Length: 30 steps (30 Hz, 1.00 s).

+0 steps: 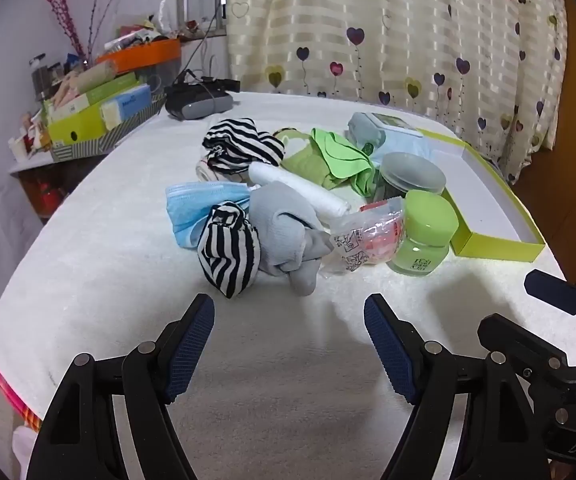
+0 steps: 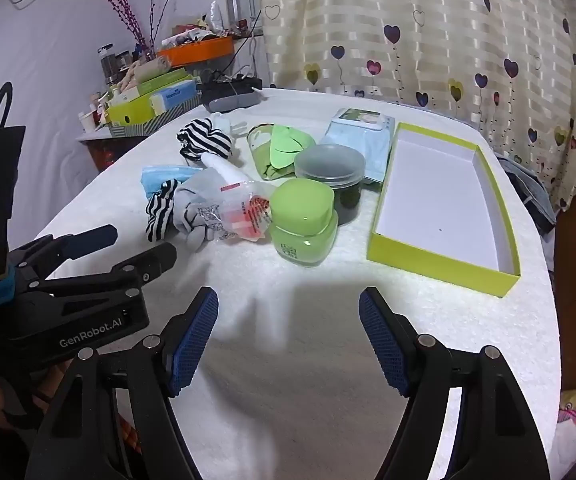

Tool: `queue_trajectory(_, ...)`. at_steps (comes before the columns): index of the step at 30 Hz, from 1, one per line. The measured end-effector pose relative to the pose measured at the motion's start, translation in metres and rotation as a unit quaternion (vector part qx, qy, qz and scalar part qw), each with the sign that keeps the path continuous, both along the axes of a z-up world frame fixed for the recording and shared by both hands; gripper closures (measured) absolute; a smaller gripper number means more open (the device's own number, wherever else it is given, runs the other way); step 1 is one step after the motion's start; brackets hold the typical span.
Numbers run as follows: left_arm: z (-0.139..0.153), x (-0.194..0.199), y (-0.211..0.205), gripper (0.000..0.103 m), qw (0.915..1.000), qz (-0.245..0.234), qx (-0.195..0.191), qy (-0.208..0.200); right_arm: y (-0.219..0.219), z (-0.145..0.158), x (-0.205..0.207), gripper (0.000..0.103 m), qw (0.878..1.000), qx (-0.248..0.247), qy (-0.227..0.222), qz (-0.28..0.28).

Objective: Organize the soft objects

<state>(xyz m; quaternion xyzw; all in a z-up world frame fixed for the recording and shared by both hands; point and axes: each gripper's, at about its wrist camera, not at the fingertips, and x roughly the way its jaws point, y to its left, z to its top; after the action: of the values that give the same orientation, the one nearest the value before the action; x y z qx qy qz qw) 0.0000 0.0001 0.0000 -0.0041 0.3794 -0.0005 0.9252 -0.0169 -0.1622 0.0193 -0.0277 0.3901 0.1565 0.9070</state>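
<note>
A pile of soft things lies mid-table: a striped sock ball [image 1: 230, 254], a grey sock [image 1: 288, 232], a blue face mask [image 1: 196, 208], a second striped sock [image 1: 244, 144], a green cloth [image 1: 339, 156] and a white roll [image 1: 299, 188]. The empty lime-green box [image 2: 443, 200] stands to the right. My left gripper [image 1: 288, 312] is open and empty, just short of the grey sock. My right gripper [image 2: 288, 304] is open and empty, in front of the green jar [image 2: 303, 224]. The left gripper also shows in the right wrist view [image 2: 136, 244].
A clear-lidded jar [image 2: 329, 168], a plastic packet [image 2: 244, 212] and a wipes pack [image 2: 361, 136] sit among the soft things. A black device [image 1: 198, 102] lies at the far edge. A cluttered side shelf [image 1: 100, 120] stands left; a curtain [image 1: 407, 28] hangs behind.
</note>
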Motion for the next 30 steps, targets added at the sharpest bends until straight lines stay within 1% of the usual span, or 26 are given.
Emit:
queue_trajectory(6,0.0,0.0,0.001,0.024,0.9999,0.0,-0.009,0.007,-0.007,0.001,0.003,0.029,1.0,0.002,0.001,-0.003)
queue_trajectory(7,0.001,-0.001,0.002,0.024,1.0,0.001,-0.008,0.006,0.003,0.001,0.002,0.029,1.0,-0.003,-0.001,0.002)
queue_trajectory(10,-0.009,0.007,0.007,0.024,0.9999,0.002,-0.013,0.005,0.003,0.0,0.003,0.029,1.0,-0.003,-0.001,0.001)
queue_trajectory(14,-0.012,0.005,0.009,0.024,0.9999,0.005,-0.009,0.003,0.002,0.001,0.001,0.029,1.0,-0.002,-0.002,0.003)
queue_trajectory(17,-0.003,0.005,0.008,0.024,0.9999,0.007,-0.014,0.003,0.008,0.003,0.003,0.029,1.0,-0.002,-0.004,0.006)
queue_trajectory(23,-0.002,0.007,0.011,0.024,0.9995,0.013,-0.028,0.005,0.005,0.003,0.005,0.029,1.0,0.002,-0.004,0.01)
queue_trajectory(30,-0.001,0.007,0.014,0.024,0.9993,0.015,-0.035,0.002,0.005,0.003,0.005,0.029,1.0,0.002,-0.004,0.009)
